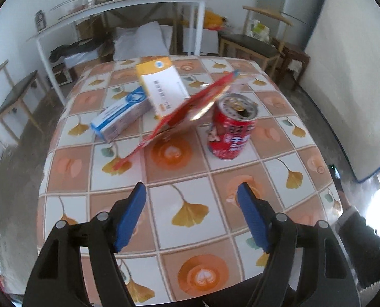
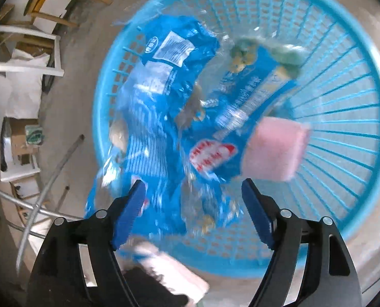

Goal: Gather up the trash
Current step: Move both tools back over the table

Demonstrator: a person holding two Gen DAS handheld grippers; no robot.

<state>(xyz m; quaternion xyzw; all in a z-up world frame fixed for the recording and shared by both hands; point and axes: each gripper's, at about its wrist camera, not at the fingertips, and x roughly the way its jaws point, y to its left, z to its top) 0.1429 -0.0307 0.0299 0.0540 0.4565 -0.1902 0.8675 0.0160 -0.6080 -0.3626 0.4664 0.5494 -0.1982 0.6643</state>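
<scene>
Judging roughly halfway: blue wrappers (image 2: 169, 107) and pink block (image 2: 274, 148) in blue basket (image 2: 343, 76) under gaping, empty right claw (image 2: 192, 212); red can (image 1: 230, 130), boxes (image 1: 141, 102), red wrapper (image 1: 187, 110) left on counter (image 1: 190, 204) before spread, empty left claw (image 1: 192, 215).

Left gripper (image 1: 192, 216) angled down, jaws wide apart, nothing between pads. Right gripper (image 2: 192, 213) pitched steeply down, jaws spread, pads clear of everything.

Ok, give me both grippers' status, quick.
Left gripper: open, empty, above the table, short of the red can.
Right gripper: open over the blue basket; blue wrapper below it, not gripped.
</scene>
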